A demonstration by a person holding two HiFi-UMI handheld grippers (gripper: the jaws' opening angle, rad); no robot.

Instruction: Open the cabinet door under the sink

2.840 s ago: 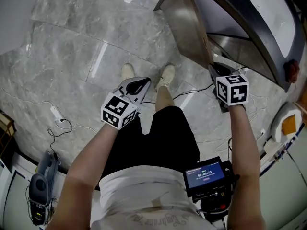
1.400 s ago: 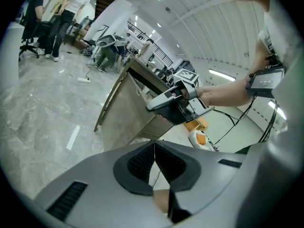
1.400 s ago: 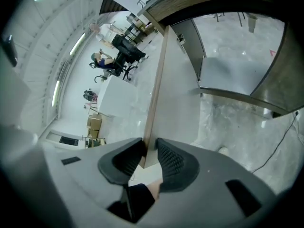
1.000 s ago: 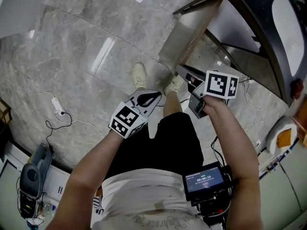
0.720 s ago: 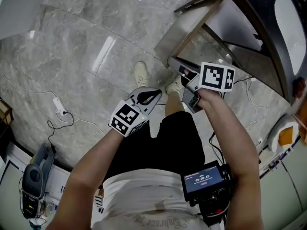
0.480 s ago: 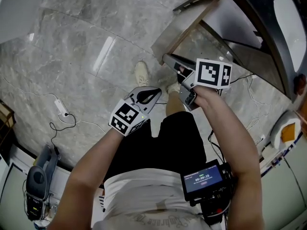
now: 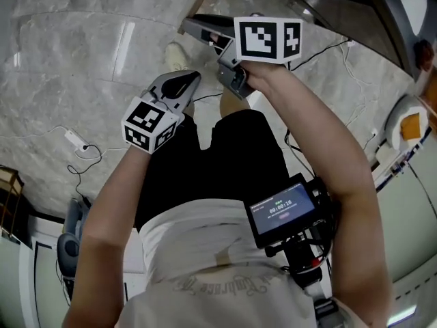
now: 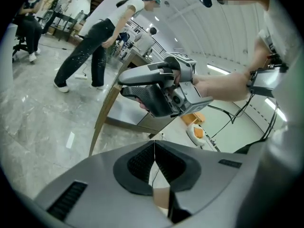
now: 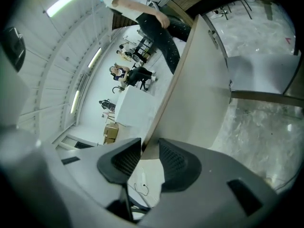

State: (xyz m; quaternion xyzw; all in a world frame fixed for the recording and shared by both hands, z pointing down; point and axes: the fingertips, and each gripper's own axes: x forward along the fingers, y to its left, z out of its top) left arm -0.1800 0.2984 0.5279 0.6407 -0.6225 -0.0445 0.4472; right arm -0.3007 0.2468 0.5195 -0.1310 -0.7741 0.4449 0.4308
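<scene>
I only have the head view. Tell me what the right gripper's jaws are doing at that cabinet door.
Observer: The right gripper has just been opening its jaws. They stand apart, with the edge of the cabinet door between them, and don't appear to be squeezing it.
Operator: Now check the left one.
Observer: The left gripper is shut, with nothing between its jaws.
Operator: Report who's beyond the door.
Observer: A person in a white top and dark trousers stands bent forward past it.
</scene>
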